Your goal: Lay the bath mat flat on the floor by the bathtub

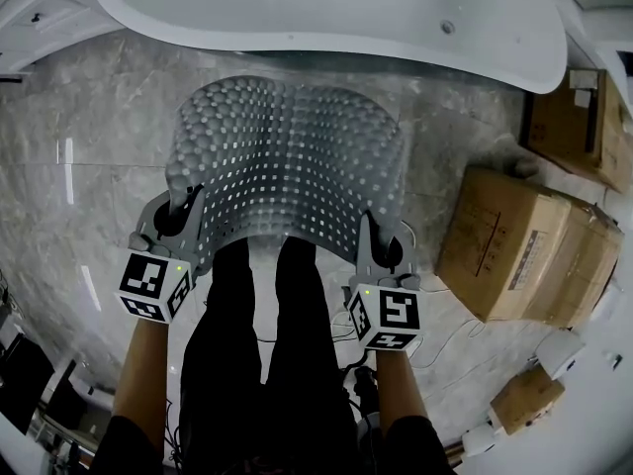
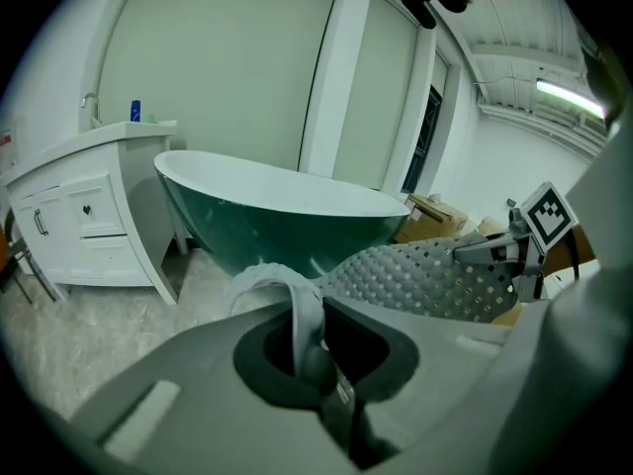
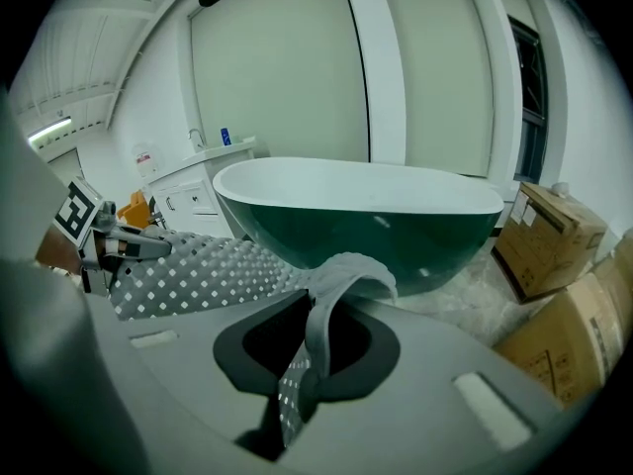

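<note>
Fingers (image 1: 198, 211) of the left gripper (image 1: 183, 214) and right gripper (image 1: 384, 247) clamp the near corners of the bath mat (image 1: 287, 156).

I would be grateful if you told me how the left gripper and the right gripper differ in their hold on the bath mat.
The left gripper pinches the near left corner of the bath mat; the right gripper pinches its near right corner. In the head view the left gripper appears slightly nearer the bathtub than the right gripper. Shared: both have jaws shut on the mat's edge, which bows between them.
</note>
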Action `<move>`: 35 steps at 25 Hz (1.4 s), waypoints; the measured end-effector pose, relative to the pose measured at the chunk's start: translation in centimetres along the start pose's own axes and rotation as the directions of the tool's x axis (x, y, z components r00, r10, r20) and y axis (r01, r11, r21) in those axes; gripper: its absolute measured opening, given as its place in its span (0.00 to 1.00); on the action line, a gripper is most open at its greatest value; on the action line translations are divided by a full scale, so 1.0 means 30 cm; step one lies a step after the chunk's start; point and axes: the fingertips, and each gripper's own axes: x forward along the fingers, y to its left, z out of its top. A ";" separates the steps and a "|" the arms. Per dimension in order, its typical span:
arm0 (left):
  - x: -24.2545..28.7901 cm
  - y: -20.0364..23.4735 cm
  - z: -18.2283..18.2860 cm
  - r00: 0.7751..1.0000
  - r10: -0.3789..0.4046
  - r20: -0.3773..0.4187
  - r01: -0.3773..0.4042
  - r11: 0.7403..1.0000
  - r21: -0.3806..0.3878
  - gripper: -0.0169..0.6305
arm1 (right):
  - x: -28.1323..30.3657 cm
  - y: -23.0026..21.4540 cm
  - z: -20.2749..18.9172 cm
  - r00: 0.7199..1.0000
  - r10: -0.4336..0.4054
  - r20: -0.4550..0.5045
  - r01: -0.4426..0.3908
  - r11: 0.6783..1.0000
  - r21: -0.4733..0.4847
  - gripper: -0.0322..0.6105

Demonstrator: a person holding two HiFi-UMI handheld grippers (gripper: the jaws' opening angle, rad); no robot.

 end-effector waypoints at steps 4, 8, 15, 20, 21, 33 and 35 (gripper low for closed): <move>0.108 0.058 -0.052 1.000 -0.003 0.000 0.003 1.000 -0.010 0.05 | 0.118 0.003 -0.031 1.000 -0.009 0.001 0.009 1.000 0.007 0.12; 0.159 0.115 -0.139 1.000 0.001 0.002 -0.001 1.000 -0.024 0.05 | 0.198 0.040 -0.086 1.000 -0.012 0.003 0.012 1.000 0.003 0.12; 0.194 0.148 -0.194 1.000 0.020 -0.018 -0.020 0.999 -0.026 0.05 | 0.253 0.056 -0.133 1.000 -0.001 -0.006 0.001 1.000 0.014 0.12; 0.232 0.185 -0.248 0.999 0.038 -0.029 -0.039 0.999 -0.029 0.05 | 0.307 0.067 -0.182 1.000 0.001 -0.010 0.000 1.000 0.018 0.12; 0.236 0.187 -0.255 0.999 0.039 -0.031 -0.040 0.999 -0.026 0.05 | 0.314 0.069 -0.189 1.000 0.002 -0.012 -0.001 1.000 0.016 0.12; 0.128 0.110 -0.174 0.999 0.044 -0.021 -0.043 0.998 0.036 0.05 | 0.199 0.076 -0.130 1.000 0.014 0.014 -0.014 1.000 0.014 0.12; 0.024 0.040 -0.086 0.999 0.045 0.003 -0.045 0.998 0.047 0.05 | 0.064 0.070 -0.056 0.999 0.008 0.036 -0.008 1.000 0.004 0.12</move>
